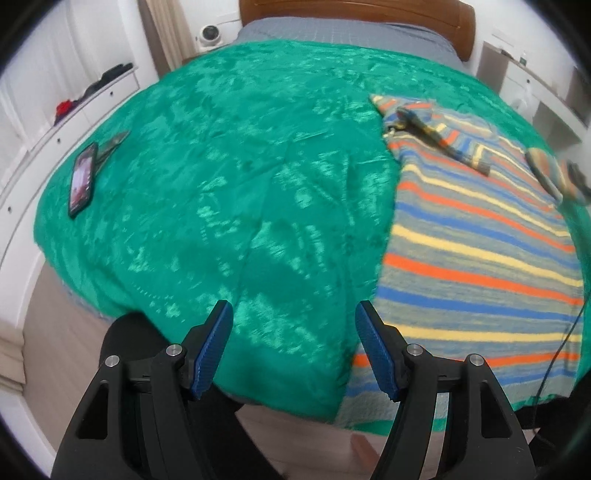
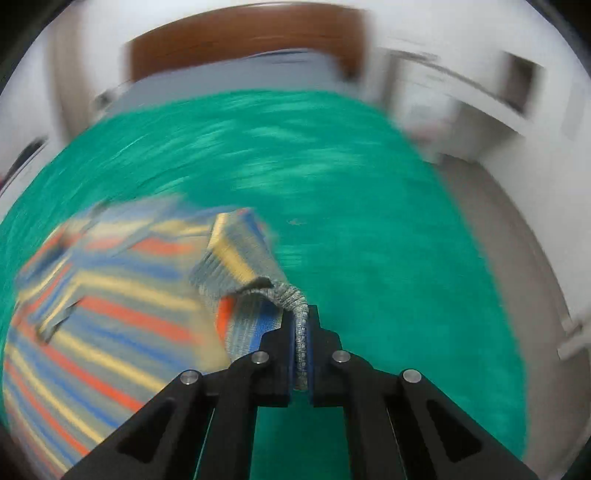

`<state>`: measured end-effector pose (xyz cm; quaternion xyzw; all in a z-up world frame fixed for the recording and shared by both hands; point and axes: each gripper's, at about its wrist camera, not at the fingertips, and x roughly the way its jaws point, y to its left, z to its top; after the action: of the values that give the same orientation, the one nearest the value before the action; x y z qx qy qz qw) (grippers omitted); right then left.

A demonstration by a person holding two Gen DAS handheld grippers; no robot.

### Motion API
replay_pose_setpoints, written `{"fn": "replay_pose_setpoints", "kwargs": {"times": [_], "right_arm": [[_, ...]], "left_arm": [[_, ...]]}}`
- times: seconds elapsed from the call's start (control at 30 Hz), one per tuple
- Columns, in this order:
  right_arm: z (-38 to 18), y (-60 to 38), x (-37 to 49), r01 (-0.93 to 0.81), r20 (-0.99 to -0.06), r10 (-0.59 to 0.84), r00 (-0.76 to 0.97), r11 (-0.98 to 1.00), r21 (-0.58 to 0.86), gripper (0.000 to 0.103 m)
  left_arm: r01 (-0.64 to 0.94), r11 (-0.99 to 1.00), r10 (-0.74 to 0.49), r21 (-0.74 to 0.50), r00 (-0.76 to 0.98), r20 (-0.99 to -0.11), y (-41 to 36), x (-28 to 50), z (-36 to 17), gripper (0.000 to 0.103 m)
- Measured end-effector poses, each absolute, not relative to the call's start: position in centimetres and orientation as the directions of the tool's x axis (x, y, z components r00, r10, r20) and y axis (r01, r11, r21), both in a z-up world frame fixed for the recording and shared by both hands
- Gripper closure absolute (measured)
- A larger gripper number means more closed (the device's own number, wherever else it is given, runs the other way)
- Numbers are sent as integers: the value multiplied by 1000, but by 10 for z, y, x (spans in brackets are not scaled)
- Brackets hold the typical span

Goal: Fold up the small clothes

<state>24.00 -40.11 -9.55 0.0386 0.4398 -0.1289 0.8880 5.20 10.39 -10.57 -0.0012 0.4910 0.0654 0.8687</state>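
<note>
Looking down the left wrist view first: the left gripper (image 1: 293, 347) hangs with its blue pads spread wide and nothing between them; only the green blanket (image 1: 221, 184) lies beneath.
Sweater, left wrist view: the striped sweater (image 1: 480, 258) lies flat on the right part of the blanket; its near hem sits just beside the right-hand pad, so the garment lies to the right of this claw, not under it.
Long axis: the body runs away from the camera toward the headboard (image 1: 354, 14); one sleeve (image 1: 443, 142) is already laid slantwise across the chest.
Bystanders: a phone (image 1: 83, 179) rests near the blanket's left edge, well apart from the work.
Right wrist view: heavily blurred; the right gripper (image 2: 301, 350) is pressed together on the grey ribbed cuff (image 2: 295, 299) of the other sleeve, the knit pinched between the pads.
Sleeve, right wrist view: it rises off the blanket and bends back left toward the sweater body (image 2: 92, 314); the body lies left of this claw, bare blanket to the right.
Judgement: the right hand is the nearer one and holds the piece; the fold likely turns on carrying that cuff leftward across the body's long axis.
</note>
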Motion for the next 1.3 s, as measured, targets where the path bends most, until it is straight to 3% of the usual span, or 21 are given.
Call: {"fn": "replay_pose_setpoints", "kwargs": {"times": [0.1, 0.47, 0.7, 0.9, 1.0, 1.07, 1.17, 1.23, 1.3], "right_arm": [[-104, -464, 213, 396, -816, -247, 523, 918, -24, 99], [-156, -511, 170, 556, -882, -125, 454, 813, 171, 100], [-151, -513, 161, 562, -881, -113, 460, 805, 190, 100], [-163, -507, 170, 518, -900, -145, 411, 849, 100, 98], [-156, -504, 161, 507, -894, -185, 409, 860, 54, 79], [-148, -503, 147, 529, -882, -260, 394, 848, -13, 43], [-127, -499, 115, 590, -823, -381, 422, 805, -70, 41], [-112, -484, 93, 583, -790, -383, 479, 811, -39, 41], [-106, -465, 79, 557, -774, -353, 526, 831, -1, 41]], "left_arm": [[-87, 995, 92, 55, 510, -856, 89, 56, -104, 32], [-73, 991, 136, 114, 527, -839, 74, 49, -90, 32], [-99, 990, 140, 104, 495, -857, 84, 47, -98, 36], [-39, 989, 141, 141, 508, -850, 76, 52, -94, 35], [-3, 987, 137, 164, 561, -816, 74, 62, -73, 29], [17, 985, 128, 173, 606, -785, 73, 75, -54, 27], [60, 984, 84, 166, 668, -740, 60, 104, -23, 25], [135, 982, 3, 133, 690, -723, 41, 126, -10, 15], [278, 952, -100, 130, 682, -724, 5, 154, -9, 15]]}}
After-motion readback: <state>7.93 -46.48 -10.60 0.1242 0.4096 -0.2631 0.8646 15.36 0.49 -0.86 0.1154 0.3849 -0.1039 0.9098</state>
